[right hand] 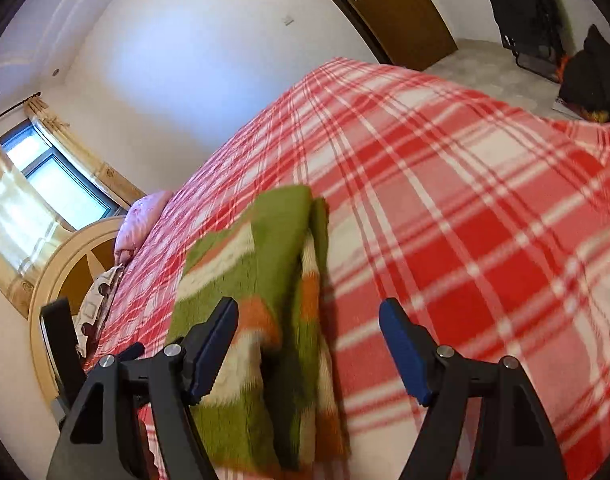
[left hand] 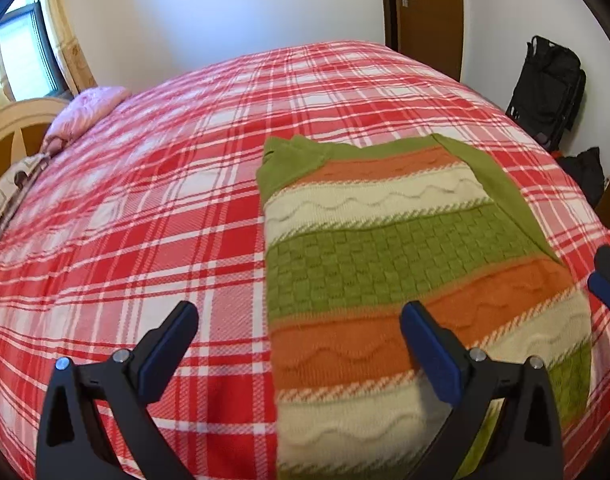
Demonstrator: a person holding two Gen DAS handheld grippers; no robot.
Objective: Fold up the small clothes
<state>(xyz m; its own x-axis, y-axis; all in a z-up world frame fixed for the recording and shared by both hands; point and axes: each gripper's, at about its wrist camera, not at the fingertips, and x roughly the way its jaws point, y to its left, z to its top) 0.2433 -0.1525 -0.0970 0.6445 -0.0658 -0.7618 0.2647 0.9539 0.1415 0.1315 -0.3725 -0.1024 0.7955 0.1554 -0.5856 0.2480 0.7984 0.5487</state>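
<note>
The sweater (right hand: 261, 312) smears with motion blur in the right wrist view (its stripes run together), and its near end perhaps continues below the frame's bottom edge.

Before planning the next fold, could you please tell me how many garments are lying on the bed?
1: a striped knitted sweater in green, orange and cream, lying on the red plaid blanket near the bed's close edge. Nothing else shows, though the views cut off part of the bed.

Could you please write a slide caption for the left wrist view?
Open left gripper hovering over a partly folded striped knit sweater on a red plaid bedspread.
</note>
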